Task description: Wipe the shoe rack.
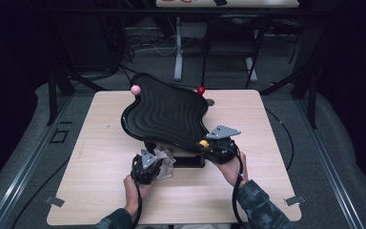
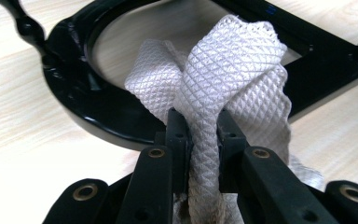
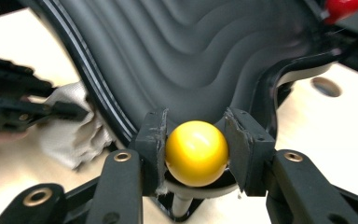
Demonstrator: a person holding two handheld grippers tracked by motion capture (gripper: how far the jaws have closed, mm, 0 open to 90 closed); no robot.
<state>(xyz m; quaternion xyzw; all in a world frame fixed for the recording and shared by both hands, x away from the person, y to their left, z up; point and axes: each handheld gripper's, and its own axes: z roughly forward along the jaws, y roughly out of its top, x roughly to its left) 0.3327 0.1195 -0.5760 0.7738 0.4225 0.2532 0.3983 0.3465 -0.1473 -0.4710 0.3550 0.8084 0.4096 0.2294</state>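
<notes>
Yellow ball [image 3: 196, 152] sits clamped between right tool [image 3: 196, 149] pads.

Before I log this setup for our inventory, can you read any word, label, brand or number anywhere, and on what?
None can be read.
Black wavy tray: no lettering.
Black base frame: a tiny blue mark at its top edge, too small to read.
White waffle-textured cloth and yellow ball knob: no print.

I'm seeing the desk [image 1: 100, 191] lit from overhead while the room around is sinking into dark; glare is gleaming on the yellow ball [image 3: 196, 151], and near edges are blurring.
</notes>
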